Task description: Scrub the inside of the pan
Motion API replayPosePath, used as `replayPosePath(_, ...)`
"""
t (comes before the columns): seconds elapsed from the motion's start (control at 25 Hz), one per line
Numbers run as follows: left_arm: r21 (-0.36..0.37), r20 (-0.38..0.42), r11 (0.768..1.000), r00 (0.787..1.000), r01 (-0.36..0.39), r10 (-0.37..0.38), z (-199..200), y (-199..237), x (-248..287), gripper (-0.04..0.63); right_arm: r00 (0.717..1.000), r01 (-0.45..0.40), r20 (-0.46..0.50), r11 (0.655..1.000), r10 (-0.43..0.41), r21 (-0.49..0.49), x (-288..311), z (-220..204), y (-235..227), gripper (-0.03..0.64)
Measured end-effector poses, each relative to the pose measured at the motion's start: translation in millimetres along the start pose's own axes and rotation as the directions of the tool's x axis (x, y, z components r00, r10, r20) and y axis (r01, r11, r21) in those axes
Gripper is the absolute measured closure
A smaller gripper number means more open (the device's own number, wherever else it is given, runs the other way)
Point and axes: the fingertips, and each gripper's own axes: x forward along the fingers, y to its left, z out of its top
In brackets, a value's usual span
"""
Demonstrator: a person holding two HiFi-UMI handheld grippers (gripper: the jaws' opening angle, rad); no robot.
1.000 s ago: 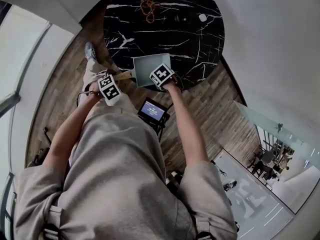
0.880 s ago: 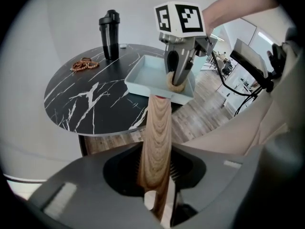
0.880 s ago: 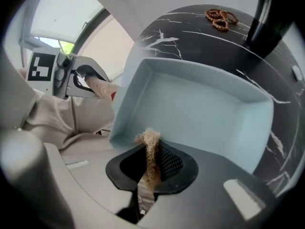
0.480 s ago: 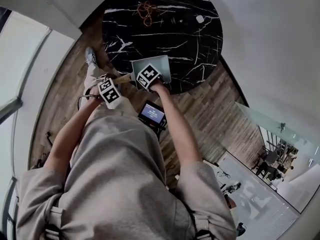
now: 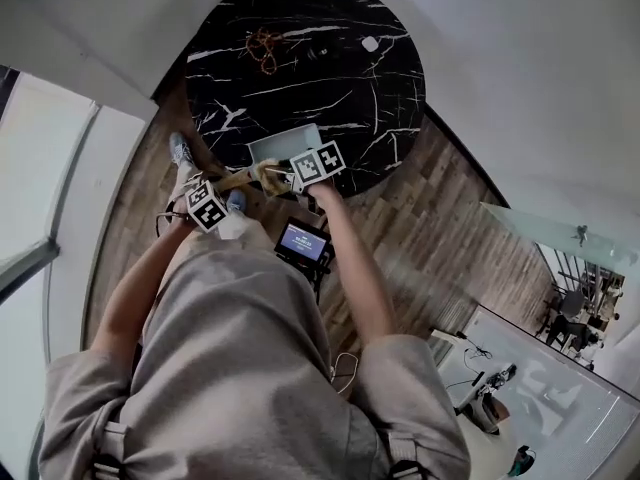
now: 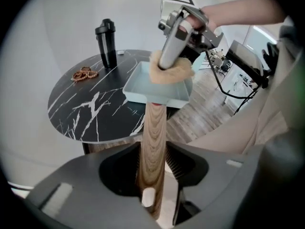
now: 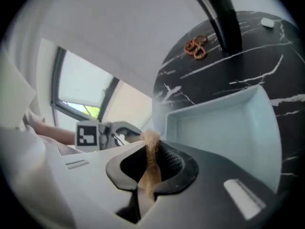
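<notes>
The square, pale blue-green pan (image 5: 283, 144) is set at the 6 o'clock edge of the round, white-veined black marble desk (image 5: 330, 58). Its smooth wooden handle (image 6: 153, 123) is seen between the left gripper's (image 6: 152, 159) fingers, which have just been opening and are not pressed on it. A fuzzy tan sponge (image 6: 174, 71) is pinched in the right gripper's (image 7: 148, 168) closed fingers above the pan. A black bottle (image 6: 106, 42) and a brown coiled cord (image 6: 84, 74) are found at 10 o'clock.
</notes>
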Motion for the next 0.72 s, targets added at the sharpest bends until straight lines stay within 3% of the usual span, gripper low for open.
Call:
replayPosePath(0.12, 0.042, 0.075, 0.999, 0.997, -0.021, 0.018, 14, -3, -24, 0.424, 0.955, -0.149, 0.261, 0.989, 0.14, 0.014, -27, 22, 26, 0.569)
replayPosePath(0.2, 0.05, 0.129, 0.998, 0.991, -0.035, 0.028, 22, -4, -41, 0.43, 0.915, -0.156, 0.374, 0.988, 0.15, -0.016, -43, 29, 34, 0.569)
replayPosePath(0.4, 0.032, 0.271, 0.998, 0.961, -0.057, 0.047, 57, -19, -81, 0.475, 0.842, -0.117, 0.526, 0.993, 0.117, -0.034, -71, 15, 39, 0.569)
replayPosePath(0.48, 0.012, 0.359, 0.997, 0.931, -0.073, 0.064, 82, -28, -96, 0.491, 0.806, -0.099, 0.584, 0.995, 0.097, -0.028, -87, 6, 40, 0.569)
replayPosePath(0.6, 0.026, 0.521, 0.99, 0.847, -0.136, 0.103, 120, -32, -128, 0.547, 0.721, -0.099, 0.683, 0.993, 0.116, -0.065, -114, 2, 56, 0.569)
replayPosePath(0.72, 0.045, 0.617, 0.98, 0.777, -0.194, 0.125, 149, -34, -156, 0.569, 0.633, -0.055, 0.766, 0.993, 0.114, -0.103, -144, -3, 77, 0.568)
